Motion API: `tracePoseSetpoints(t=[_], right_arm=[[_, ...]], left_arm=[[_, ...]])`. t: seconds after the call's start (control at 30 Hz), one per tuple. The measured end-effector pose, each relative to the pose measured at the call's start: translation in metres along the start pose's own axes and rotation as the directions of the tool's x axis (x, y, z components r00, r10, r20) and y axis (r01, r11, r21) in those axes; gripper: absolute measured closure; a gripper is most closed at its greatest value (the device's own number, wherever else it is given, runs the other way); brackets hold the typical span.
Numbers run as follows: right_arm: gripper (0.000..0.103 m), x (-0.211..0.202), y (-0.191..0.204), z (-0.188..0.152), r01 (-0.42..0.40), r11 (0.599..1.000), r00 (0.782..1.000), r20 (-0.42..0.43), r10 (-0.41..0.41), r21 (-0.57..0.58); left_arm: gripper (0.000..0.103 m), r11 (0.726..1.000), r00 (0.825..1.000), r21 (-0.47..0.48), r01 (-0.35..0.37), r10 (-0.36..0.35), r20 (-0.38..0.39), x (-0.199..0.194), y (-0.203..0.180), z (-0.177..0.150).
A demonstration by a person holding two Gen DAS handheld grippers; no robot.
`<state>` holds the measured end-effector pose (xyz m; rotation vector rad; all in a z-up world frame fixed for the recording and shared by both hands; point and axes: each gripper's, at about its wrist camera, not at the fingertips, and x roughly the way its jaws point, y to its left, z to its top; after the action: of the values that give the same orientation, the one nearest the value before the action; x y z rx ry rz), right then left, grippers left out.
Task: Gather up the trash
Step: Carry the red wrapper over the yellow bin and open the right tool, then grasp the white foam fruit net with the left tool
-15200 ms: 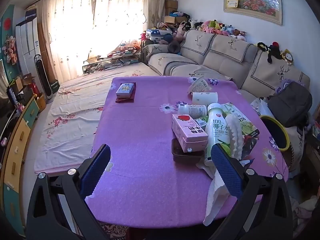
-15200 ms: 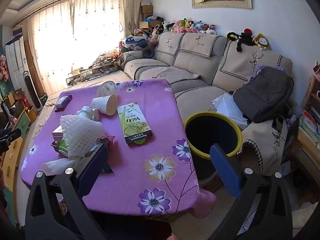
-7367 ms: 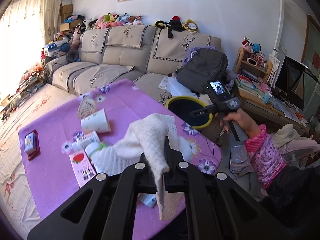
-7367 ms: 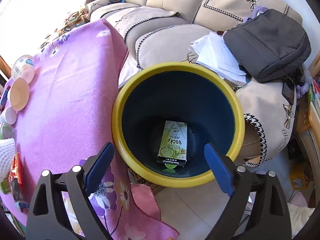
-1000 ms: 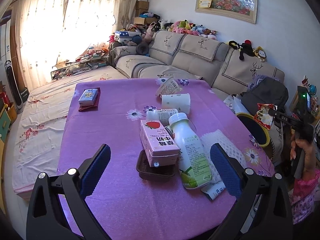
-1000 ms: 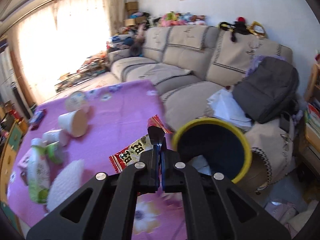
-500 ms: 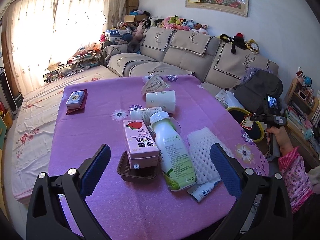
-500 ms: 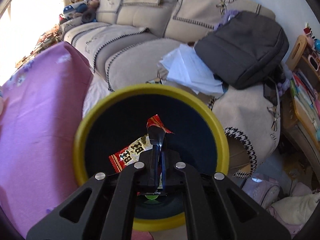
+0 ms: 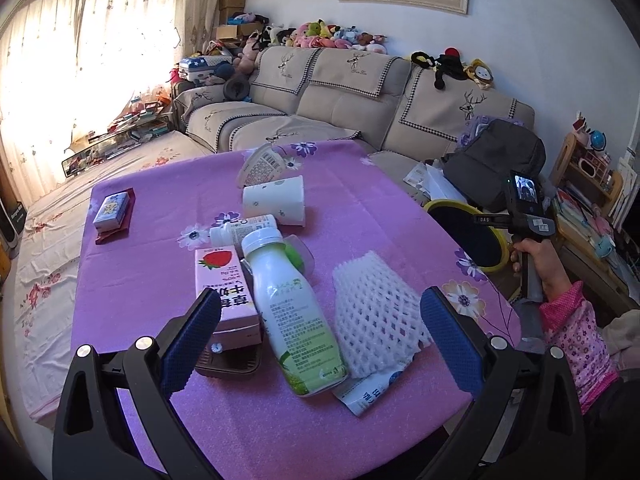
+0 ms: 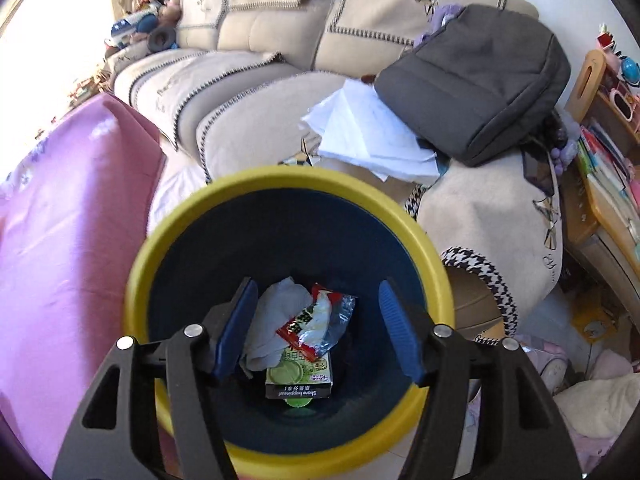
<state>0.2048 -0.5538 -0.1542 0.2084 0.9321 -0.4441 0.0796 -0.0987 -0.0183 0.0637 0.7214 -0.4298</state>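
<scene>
A: Right wrist view: right gripper (image 10: 316, 332) fingers have just spread; red wrapper (image 10: 316, 326) loose below them in bin (image 10: 168, 240), on tissue and green box.

B: Left?

A: Left gripper (image 9: 320, 338) fingers spread, empty; bottle (image 9: 294, 316), carton (image 9: 224, 292), foam net (image 9: 376, 320) between them on surface (image 9: 160, 216).

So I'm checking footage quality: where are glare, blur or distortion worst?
Left wrist view: the curtained window is blown out and the fisheye bends the room edges. Right wrist view: the top left corner is overexposed, the bin rim is slightly blurred, and its inside is dark.
</scene>
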Motion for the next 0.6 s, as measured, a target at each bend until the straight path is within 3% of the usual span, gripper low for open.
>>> tracePoseSetpoints(t=[0.3, 0.6], right_arm=[[0.038, -0.058, 0.009, -0.034, -0.076, 0.997, 0.993, 0.093, 0.079, -0.033], [0.036, -0.096, 0.008, -0.059, -0.127, 0.991, 0.979, 0.156, 0.131, -0.036]], left_arm=[[0.005, 0.995, 0.991, 0.065, 0.078, -0.07, -0.111, 0.04, -0.051, 0.008], [0.005, 0.996, 0.964, 0.033, 0.085, -0.074, -0.255, 0.112, -0.074, 0.008]])
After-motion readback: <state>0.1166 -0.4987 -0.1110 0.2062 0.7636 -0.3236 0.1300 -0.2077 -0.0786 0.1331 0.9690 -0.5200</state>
